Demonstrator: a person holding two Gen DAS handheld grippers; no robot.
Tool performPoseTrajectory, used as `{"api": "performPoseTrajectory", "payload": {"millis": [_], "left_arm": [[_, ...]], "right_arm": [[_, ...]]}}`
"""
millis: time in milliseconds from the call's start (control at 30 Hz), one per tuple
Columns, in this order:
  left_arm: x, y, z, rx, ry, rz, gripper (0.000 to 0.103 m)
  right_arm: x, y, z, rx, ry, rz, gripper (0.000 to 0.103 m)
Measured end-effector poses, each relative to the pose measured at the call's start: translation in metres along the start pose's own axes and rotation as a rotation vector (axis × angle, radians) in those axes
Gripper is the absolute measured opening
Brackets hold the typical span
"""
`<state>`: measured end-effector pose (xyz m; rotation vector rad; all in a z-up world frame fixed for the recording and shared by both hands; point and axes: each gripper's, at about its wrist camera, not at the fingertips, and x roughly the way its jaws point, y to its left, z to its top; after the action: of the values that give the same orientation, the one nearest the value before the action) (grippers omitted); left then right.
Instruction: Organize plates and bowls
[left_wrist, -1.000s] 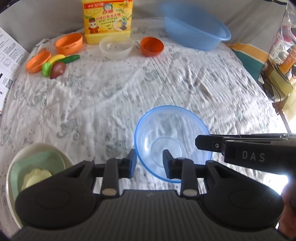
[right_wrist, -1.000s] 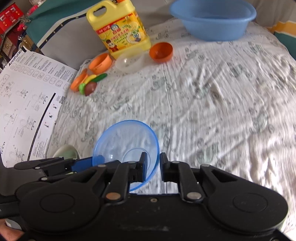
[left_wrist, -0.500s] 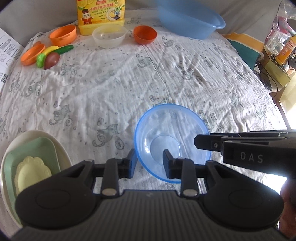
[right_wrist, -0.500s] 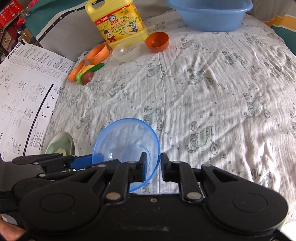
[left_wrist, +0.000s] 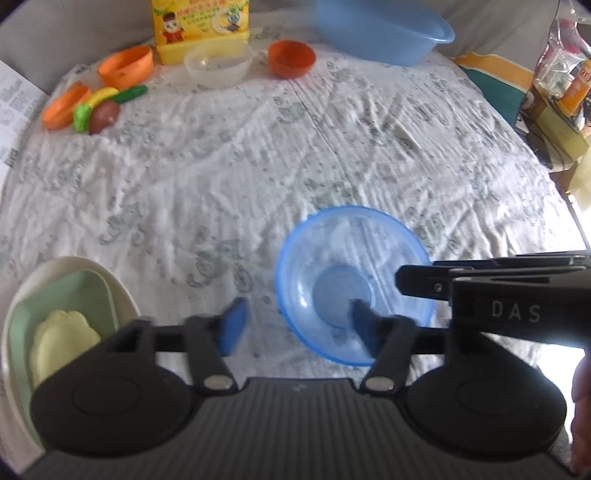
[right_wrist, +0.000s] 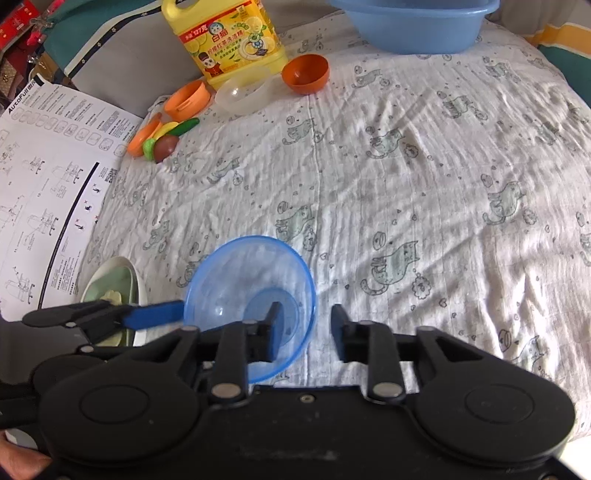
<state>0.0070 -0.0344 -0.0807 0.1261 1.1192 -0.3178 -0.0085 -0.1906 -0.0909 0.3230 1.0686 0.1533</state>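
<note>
Both of my claws are letting go at once. From the left wrist, my left gripper (left_wrist: 297, 326) is opening, its blue pads sprung well apart where a second ago they pinched the near-left rim of the clear blue bowl (left_wrist: 352, 284); one pad now stands clear to the left of the bowl, the other hangs inside it, neither pressing the wall; the bowl sits upright on the printed cloth (left_wrist: 258, 166), and the stacked plates (left_wrist: 62, 314) lie just left of it, near me; my right gripper's finger reaches in from the right at the bowl's rim. From the right wrist, my right gripper (right_wrist: 304, 326) is opening too; the near-right rim passes between its parted fingers, no longer squeezed. I judge this bowl placed; the clear bowl (right_wrist: 245, 94) and two orange bowls far off by the yellow bottle (right_wrist: 229, 37) remain to gather.
</note>
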Motion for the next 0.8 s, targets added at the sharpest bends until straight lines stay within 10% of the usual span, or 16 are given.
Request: {"api": "performPoseTrajectory", "payload": {"millis": [167, 800], "left_arm": [[-0.005, 0.000, 0.004, 0.014, -0.041, 0.038, 0.096], [-0.017, 0.027, 0.021, -0.059, -0.103, 0.031, 0.103]], "right_arm": [[-0.001, -0.003, 0.004, 0.009, -0.025, -0.028, 0.072], [-0.008, -0.006, 0.024, 0.033, -0.088, -0.052, 0.103]]}}
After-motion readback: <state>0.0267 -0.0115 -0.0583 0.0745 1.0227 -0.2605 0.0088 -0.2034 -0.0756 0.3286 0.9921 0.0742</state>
